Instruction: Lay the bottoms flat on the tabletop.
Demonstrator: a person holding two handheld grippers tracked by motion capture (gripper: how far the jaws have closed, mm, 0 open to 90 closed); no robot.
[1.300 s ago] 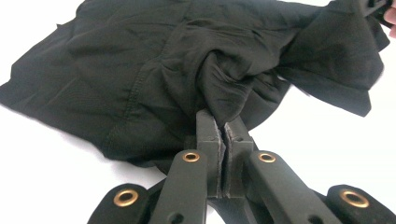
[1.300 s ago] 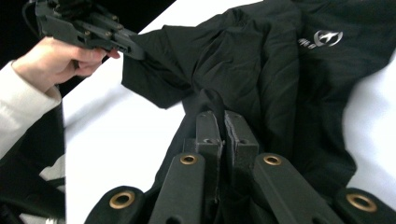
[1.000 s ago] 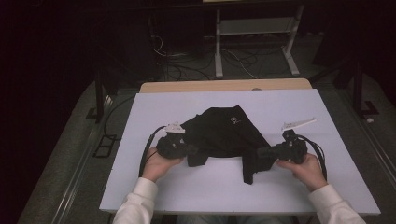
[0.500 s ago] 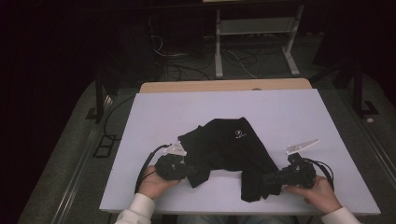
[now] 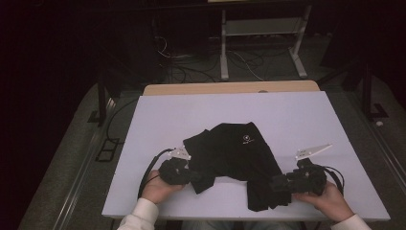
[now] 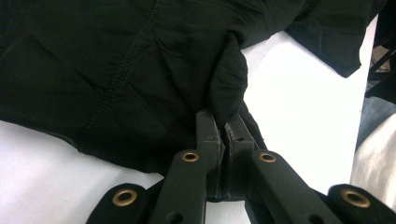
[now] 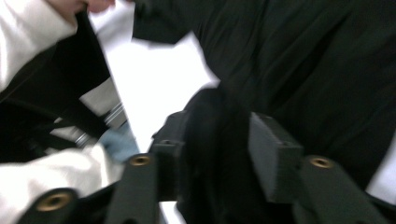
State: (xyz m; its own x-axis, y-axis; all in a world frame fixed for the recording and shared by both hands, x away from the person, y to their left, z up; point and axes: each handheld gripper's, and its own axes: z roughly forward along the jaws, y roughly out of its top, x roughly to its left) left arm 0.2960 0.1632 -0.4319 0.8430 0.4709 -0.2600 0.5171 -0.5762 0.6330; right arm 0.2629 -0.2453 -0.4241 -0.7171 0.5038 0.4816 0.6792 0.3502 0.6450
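Note:
A black garment (image 5: pixel 239 153) with a small white logo lies crumpled on the white table top (image 5: pixel 297 120), toward its near edge. My left gripper (image 5: pixel 194 176) sits at the garment's near-left corner. In the left gripper view, the left gripper (image 6: pixel 223 122) is shut on a bunched fold of the black cloth (image 6: pixel 116 70). My right gripper (image 5: pixel 275 183) is at the garment's near-right flap. In the right gripper view, its jaws (image 7: pixel 219 135) have just been opening. They stand apart with a ridge of the black cloth (image 7: pixel 317 70) loose between them.
A wooden edge (image 5: pixel 230 88) borders the table's far side. Behind it on the dark floor stand a metal frame (image 5: pixel 261 38) and cables (image 5: pixel 191 72). The other hand's white sleeve (image 7: pixel 32 23) appears in the right gripper view. Bare table lies beyond the garment.
Both hands have drawn back toward the near edge and pulled the garment with them. The right jaws, shut on the cloth before, now stand apart.

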